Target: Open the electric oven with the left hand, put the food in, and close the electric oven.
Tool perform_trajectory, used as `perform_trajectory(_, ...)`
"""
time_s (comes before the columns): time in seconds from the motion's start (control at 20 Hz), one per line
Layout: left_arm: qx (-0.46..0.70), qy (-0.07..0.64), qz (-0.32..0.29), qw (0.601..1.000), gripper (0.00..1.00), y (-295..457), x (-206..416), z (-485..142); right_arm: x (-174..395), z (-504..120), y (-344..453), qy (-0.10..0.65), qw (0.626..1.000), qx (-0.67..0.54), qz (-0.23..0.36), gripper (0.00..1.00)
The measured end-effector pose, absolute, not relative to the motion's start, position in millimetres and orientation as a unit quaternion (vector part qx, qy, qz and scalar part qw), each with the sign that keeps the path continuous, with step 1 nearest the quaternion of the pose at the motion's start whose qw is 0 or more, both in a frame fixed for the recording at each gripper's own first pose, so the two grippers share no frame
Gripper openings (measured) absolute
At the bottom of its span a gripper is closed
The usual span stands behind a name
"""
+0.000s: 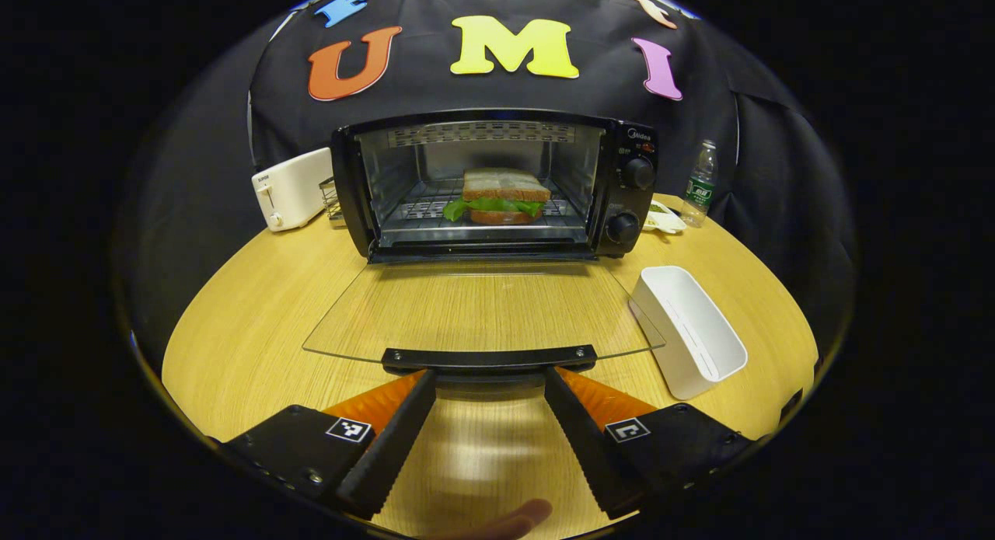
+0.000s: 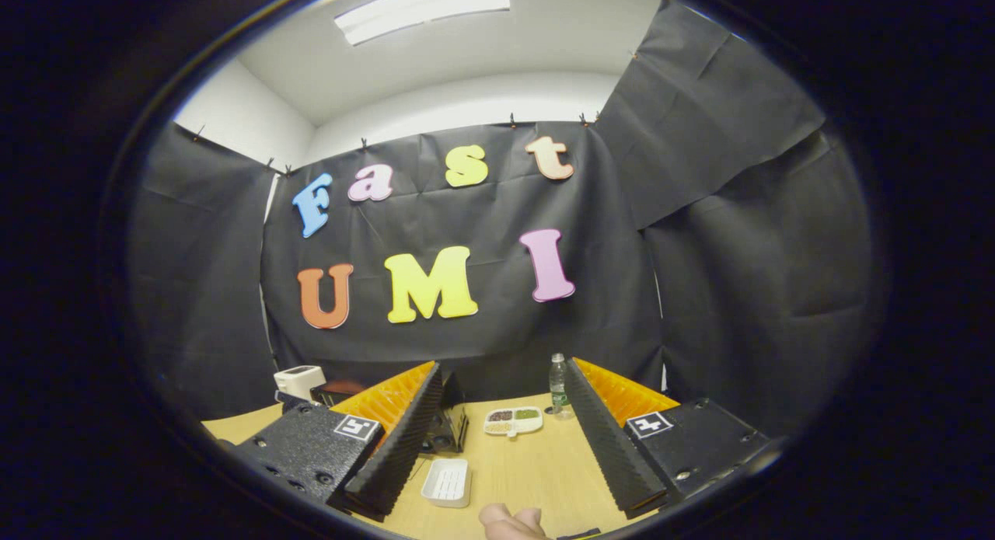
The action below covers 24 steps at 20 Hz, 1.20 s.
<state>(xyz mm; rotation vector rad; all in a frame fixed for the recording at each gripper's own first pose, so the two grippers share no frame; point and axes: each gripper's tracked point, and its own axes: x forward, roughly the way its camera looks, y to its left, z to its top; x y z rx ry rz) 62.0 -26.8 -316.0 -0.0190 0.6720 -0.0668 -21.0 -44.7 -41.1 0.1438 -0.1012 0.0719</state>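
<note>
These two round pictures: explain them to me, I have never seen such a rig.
A person holds a two-finger claw in each hand, each carrying its own camera. The left gripper view looks past the open left claw at the oven: its glass door is down, with the sandwich on the rack inside. On the wooden table sit a toaster, white tray and water bottle. The right gripper view tilts upward; the right claw is open, holding nothing.

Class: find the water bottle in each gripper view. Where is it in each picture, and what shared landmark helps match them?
Left gripper view: the water bottle stands far right, at the table's back edge, right of the oven.
Right gripper view: the bottle stands low centre, at the table's back edge.
Shared landmark: the small dish just left of it.
</note>
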Motion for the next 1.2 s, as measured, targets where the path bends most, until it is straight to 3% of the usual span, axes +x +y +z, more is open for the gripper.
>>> perform_trajectory(0.05, -0.01, 0.327, -0.033, 0.945, 0.93, -27, 63, -312, -21, -42, -45, -0.049, 0.996, 0.072, 0.036, 1.0)
perform_trajectory(0.1, -0.01, 0.323, -0.034, 0.946, 0.93, -25, 61, -309, -21, -42, -45, -0.048, 0.996, 0.072, 0.035, 0.96)
perform_trajectory(0.3, -0.012, 0.303, -0.035, 0.952, 0.94, -23, 66, -291, -22, -39, -51, -0.054, 0.996, 0.067, 0.024, 0.96)
perform_trajectory(0.35, -0.016, 0.301, -0.032, 0.953, 0.84, -22, 68, -287, -23, -37, -53, -0.057, 0.996, 0.065, 0.02, 0.96)
perform_trajectory(0.4, -0.018, 0.296, -0.03, 0.955, 0.94, -19, 71, -282, -24, -37, -54, -0.059, 0.996, 0.062, 0.017, 0.96)
perform_trajectory(0.45, -0.021, 0.291, -0.03, 0.956, 0.94, -20, 72, -277, -24, -36, -54, -0.06, 0.996, 0.061, 0.016, 0.96)
perform_trajectory(0.5, -0.022, 0.284, -0.031, 0.958, 0.87, -19, 76, -271, -25, -36, -54, -0.059, 0.996, 0.061, 0.016, 0.96)
perform_trajectory(0.55, -0.023, 0.275, -0.032, 0.961, 0.95, -19, 82, -263, -26, -38, -54, -0.056, 0.996, 0.062, 0.017, 0.96)
perform_trajectory(0.8, -0.023, 0.237, -0.04, 0.97, 0.95, -15, 109, -229, -33, -38, -52, -0.05, 0.997, 0.059, 0.017, 0.96)
perform_trajectory(0.85, -0.022, 0.228, -0.042, 0.973, 0.89, -14, 114, -221, -36, -38, -51, -0.05, 0.997, 0.059, 0.019, 0.96)
perform_trajectory(0.9, -0.023, 0.22, -0.045, 0.974, 0.96, -14, 121, -215, -37, -38, -51, -0.05, 0.997, 0.059, 0.017, 0.96)
perform_trajectory(0.95, -0.02, 0.213, -0.049, 0.976, 0.98, -14, 128, -210, -38, -39, -53, -0.05, 0.997, 0.059, 0.015, 0.96)
perform_trajectory(1.2, -0.022, 0.19, -0.048, 0.98, 0.98, -4, 162, -195, -44, -38, -56, -0.049, 0.997, 0.058, 0.006, 0.96)
